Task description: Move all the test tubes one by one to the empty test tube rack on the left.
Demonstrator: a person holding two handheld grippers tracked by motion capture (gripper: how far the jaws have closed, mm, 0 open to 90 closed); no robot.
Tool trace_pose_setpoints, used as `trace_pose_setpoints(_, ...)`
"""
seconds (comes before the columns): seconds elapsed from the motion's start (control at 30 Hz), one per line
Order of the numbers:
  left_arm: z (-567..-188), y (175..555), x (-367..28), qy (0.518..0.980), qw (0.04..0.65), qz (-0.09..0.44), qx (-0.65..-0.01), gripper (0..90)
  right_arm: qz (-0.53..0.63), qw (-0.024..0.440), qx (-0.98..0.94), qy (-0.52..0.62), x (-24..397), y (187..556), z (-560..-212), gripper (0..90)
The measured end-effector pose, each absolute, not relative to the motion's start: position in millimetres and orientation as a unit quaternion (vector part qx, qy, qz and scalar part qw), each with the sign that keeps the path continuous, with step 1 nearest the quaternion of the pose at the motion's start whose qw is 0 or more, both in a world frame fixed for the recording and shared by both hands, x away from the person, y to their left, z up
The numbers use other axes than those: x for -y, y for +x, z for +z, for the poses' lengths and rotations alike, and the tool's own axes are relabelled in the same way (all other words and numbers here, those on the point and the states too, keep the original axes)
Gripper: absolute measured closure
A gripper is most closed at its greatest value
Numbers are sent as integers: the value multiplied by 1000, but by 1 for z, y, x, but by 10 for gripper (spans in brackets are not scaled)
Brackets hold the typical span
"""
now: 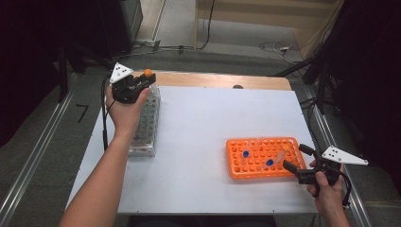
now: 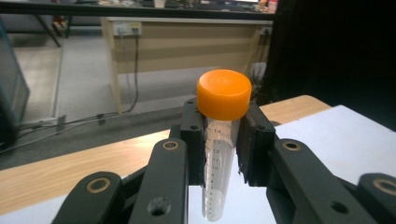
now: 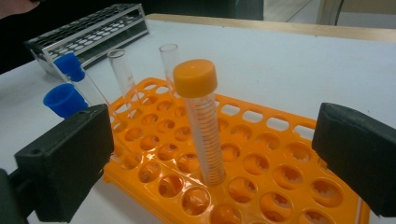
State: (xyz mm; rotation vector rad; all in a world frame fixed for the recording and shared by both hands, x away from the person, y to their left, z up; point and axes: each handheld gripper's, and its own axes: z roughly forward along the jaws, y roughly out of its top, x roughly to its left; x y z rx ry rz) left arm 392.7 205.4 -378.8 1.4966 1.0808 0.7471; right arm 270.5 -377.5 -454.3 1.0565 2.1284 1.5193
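Note:
My left gripper [image 1: 144, 81] is shut on a clear tube with an orange cap [image 2: 223, 116], held upright over the far end of the metal rack [image 1: 145, 124] at the table's left. My right gripper [image 1: 294, 158] is open at the right end of the orange rack [image 1: 263, 158]. Between its jaws, in the right gripper view, another orange-capped tube [image 3: 201, 116] stands tilted in a hole of the orange rack [image 3: 261, 177], touching neither jaw. Two blue-capped tubes [image 3: 70, 84] and two uncapped tubes [image 3: 122, 74] stand farther along that rack.
A white sheet [image 1: 198, 132] covers the wooden table [image 1: 217, 79], whose far edge shows bare wood. The metal rack [image 3: 88, 29] lies far off in the right gripper view. Cables run on the floor beyond the table.

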Motion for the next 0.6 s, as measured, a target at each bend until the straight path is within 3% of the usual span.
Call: trace_pose_setpoints(0.6, -410, 444, -211, 612, 501, 332, -514, 749, 537, 156, -736, 381, 385, 272, -459, 0)
